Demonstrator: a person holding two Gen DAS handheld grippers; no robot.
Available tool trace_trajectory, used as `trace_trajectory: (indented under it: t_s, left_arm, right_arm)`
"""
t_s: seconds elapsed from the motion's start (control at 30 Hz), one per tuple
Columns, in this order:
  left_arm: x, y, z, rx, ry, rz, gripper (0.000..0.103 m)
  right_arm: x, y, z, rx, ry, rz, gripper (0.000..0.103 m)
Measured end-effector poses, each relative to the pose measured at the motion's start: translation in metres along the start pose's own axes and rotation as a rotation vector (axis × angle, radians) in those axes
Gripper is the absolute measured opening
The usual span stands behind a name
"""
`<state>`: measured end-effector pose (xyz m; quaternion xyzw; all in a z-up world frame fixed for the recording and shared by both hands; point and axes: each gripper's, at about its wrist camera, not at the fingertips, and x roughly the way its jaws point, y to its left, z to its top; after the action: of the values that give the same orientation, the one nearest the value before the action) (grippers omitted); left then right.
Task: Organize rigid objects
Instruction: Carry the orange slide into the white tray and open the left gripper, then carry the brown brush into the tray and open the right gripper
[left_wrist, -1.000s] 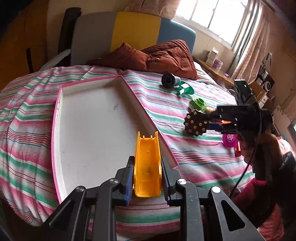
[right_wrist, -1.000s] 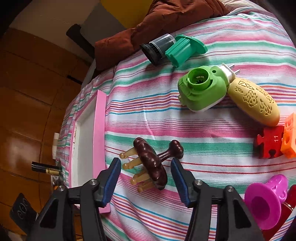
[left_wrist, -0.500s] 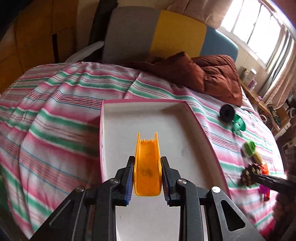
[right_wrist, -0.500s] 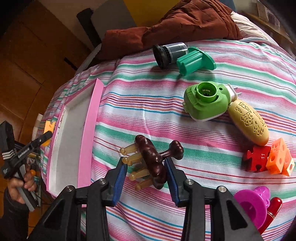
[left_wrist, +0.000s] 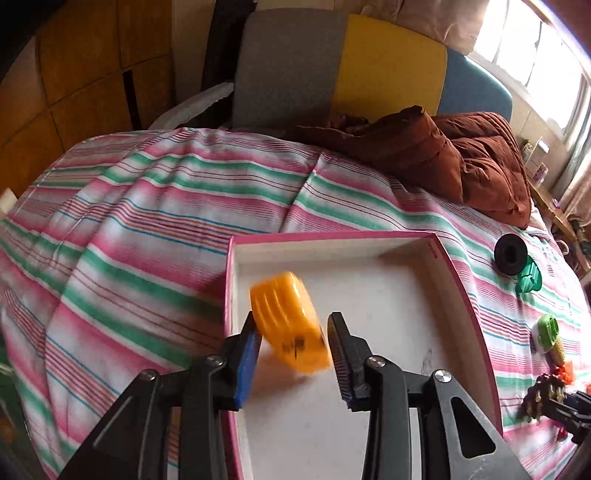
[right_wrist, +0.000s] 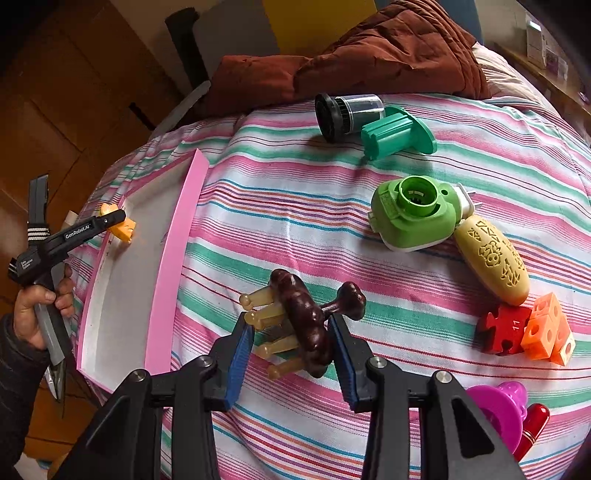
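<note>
left gripper: just let go, so my fingers are spread wide now with nothing pinched between them

orange piece: half a second ago I had it clamped. Now it's loose and blurred, tumbling into the near-left corner of the pink tray

right gripper: closed in on the brown massager and looks to have it held over the striped bedspread, beside the tray

meaning: first piece is in, I reckon the massager's next

leftovers: green plug thing, tan oval, red and orange blocks all wait on the bedspread

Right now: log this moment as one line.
left gripper: open, yellow piece dropping into tray | right gripper: shut on brown massager
</note>
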<state>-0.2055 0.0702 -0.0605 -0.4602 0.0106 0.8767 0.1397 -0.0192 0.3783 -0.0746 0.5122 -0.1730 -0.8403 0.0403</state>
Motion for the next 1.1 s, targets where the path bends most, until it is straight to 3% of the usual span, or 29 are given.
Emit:
trace_trajectory:
  t_s: [0.1,0.4,0.6,1.1]
  left_arm:
    - [-0.018,0.003,-0.012,-0.001,-0.028,0.014,0.049]
    - [-0.071,-0.004,-0.071,-0.015,-0.043,-0.014,0.051]
    - [-0.095,-0.020,-0.101,0.029,-0.059,0.006,0.051]
    - [-0.121,-0.023,-0.127,0.061,-0.078,0.034,0.055]
  right_arm:
    - [-0.001,0.000,-0.001,-0.002,-0.002,-0.007,0.041]
    - [-0.002,0.005,-0.004,-0.042,-0.015,-0.063,0.038]
    - [-0.003,0.007,-0.005,-0.058,-0.026,-0.079,0.038]
    - [-0.005,0.009,-0.005,-0.060,-0.044,-0.086,0.036]
